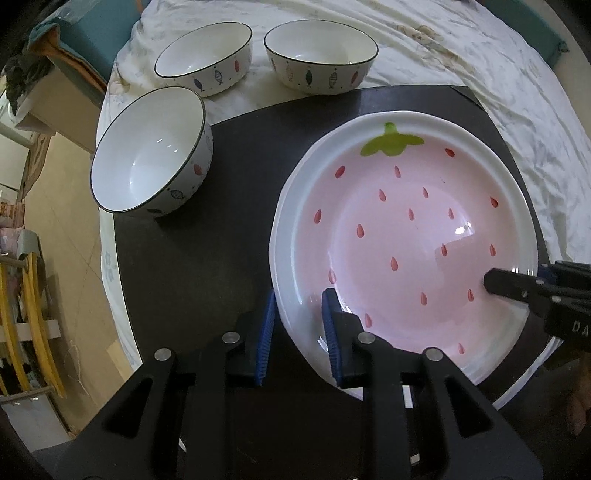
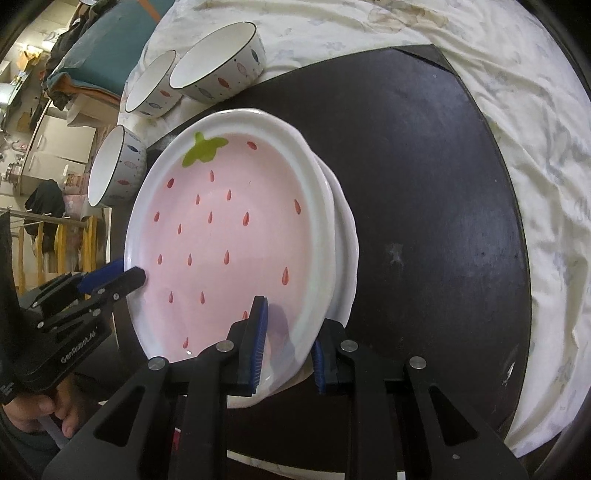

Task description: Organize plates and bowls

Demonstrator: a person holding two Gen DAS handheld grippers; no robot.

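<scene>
A pink strawberry plate (image 1: 399, 229) (image 2: 229, 236) lies on top of a white plate (image 2: 345, 251) on the black mat (image 1: 203, 277). My left gripper (image 1: 297, 325) points straight down and is shut on the strawberry plate's near left rim, one blue pad outside and one inside. My right gripper (image 2: 288, 343) is shut on the same plate's near right rim; one black finger (image 1: 495, 284) of it shows on the pink surface in the left wrist view. Three white fish-pattern bowls stand apart: one (image 1: 147, 155) on the mat's left corner, two (image 1: 203, 55) (image 1: 321, 51) on the cloth behind.
A wrinkled white cloth (image 1: 480, 55) covers the table around the mat. The right half of the mat (image 2: 424, 184) is bare. Past the table's left edge are a floor, wooden furniture (image 1: 33, 314) and a teal cushion (image 1: 92, 22). A person's hand (image 2: 37, 410) holds the left gripper.
</scene>
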